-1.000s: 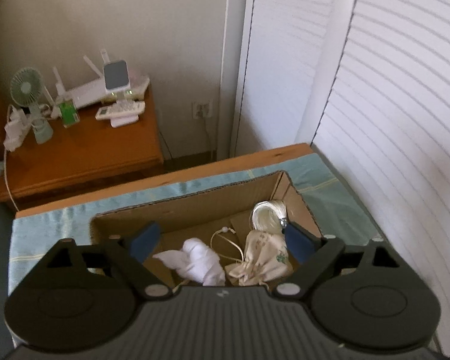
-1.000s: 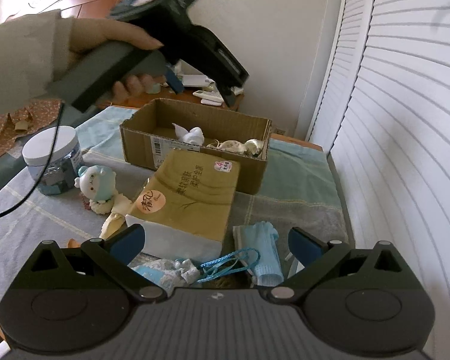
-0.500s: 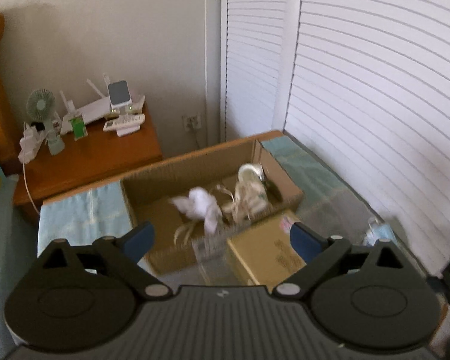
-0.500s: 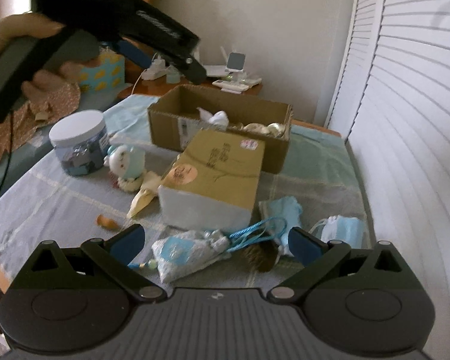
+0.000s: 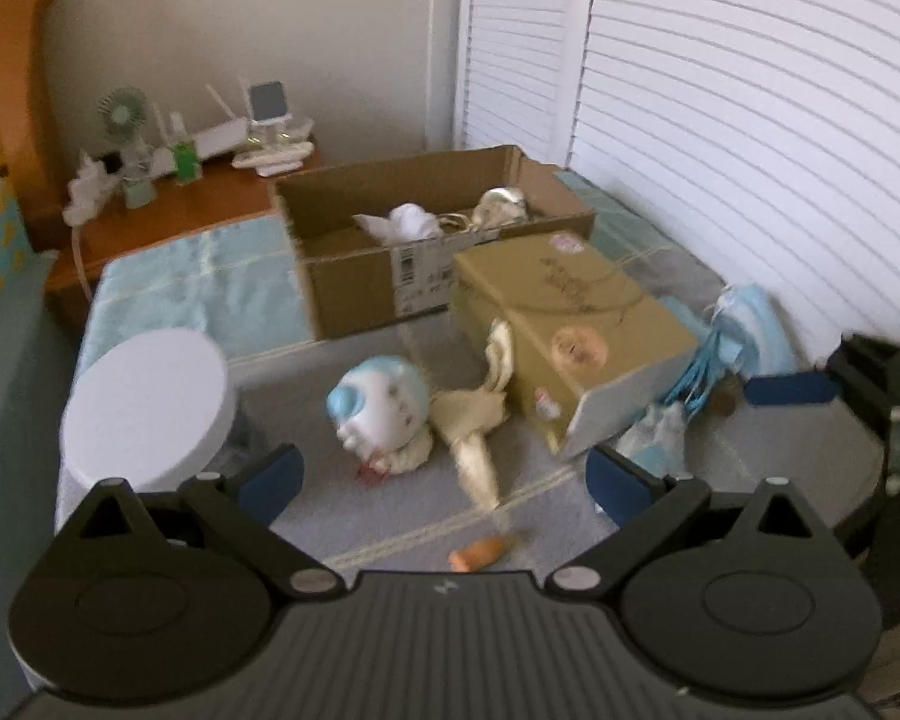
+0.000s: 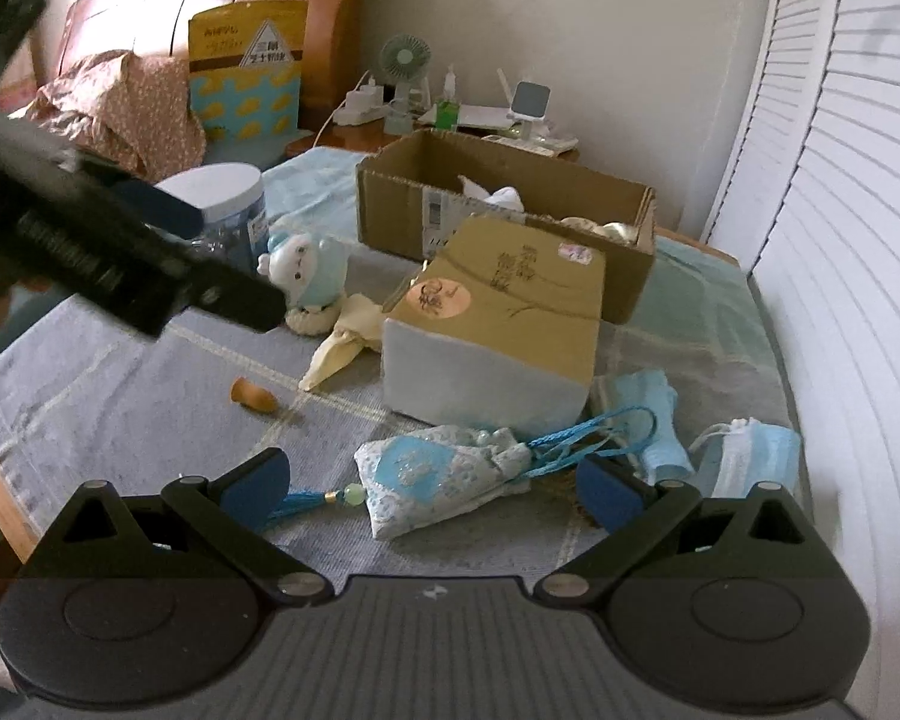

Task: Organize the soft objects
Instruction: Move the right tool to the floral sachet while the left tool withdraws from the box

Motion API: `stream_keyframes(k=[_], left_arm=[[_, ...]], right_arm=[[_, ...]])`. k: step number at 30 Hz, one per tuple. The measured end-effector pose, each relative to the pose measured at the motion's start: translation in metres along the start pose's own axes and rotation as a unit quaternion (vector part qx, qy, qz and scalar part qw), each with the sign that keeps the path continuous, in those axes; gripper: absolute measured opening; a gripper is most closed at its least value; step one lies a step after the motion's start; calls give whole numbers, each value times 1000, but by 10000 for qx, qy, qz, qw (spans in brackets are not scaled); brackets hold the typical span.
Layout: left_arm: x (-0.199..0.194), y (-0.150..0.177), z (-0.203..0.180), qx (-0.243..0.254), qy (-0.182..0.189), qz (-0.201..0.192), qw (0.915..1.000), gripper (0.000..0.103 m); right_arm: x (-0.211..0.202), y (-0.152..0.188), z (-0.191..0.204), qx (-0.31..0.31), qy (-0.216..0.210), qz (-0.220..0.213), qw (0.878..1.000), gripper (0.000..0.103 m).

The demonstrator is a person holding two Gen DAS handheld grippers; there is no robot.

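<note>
A: Pouch (image 6: 444,480)?
B: Lying on the blanket (image 6: 120,396) between the right gripper (image 6: 432,486) jaws, which are standing apart, untouched; pale blue, lacy, corded.
A: Doll (image 5: 384,414)?
B: Sitting ahead of the left gripper (image 5: 444,474), jaws opening, empty.

One box (image 6: 504,210), one jar (image 6: 225,204), one mask (image 6: 756,450)

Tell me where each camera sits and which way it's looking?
Left wrist: on the left gripper, whose jaws are opening on nothing, facing a blue-and-white plush doll; the right gripper's tip shows at the right.
Right wrist: on the right gripper, open over a blue patterned fabric pouch; the left gripper crosses on the left.
Both show the brown cardboard box and tan tissue pack.
</note>
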State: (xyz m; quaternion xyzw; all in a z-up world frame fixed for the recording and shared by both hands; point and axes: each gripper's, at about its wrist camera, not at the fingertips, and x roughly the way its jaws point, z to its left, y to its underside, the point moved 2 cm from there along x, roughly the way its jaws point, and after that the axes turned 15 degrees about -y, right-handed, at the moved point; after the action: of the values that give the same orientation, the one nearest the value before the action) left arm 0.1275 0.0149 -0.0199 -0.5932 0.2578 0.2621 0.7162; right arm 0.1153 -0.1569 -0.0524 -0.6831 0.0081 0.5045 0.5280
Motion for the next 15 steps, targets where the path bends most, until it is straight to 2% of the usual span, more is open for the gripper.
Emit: stream_keyframes(k=[2,7,11,15], left_arm=[[-1,9,2,-53,-111,4,9999,100],[0,23,9,-487,-58,144,9987,100],[-5,32,9,-447,-300,5,9985,100],[-8,37,12,-527,-273,22,9982,100]], right_arm=[[3,1,1,-42,19,17,10000,103],[13,1,1,-156,63,75,9998,103],[21,0,2,-285,71,110,9995,103],[33,-3,-1,-308,42,185,9993,103]])
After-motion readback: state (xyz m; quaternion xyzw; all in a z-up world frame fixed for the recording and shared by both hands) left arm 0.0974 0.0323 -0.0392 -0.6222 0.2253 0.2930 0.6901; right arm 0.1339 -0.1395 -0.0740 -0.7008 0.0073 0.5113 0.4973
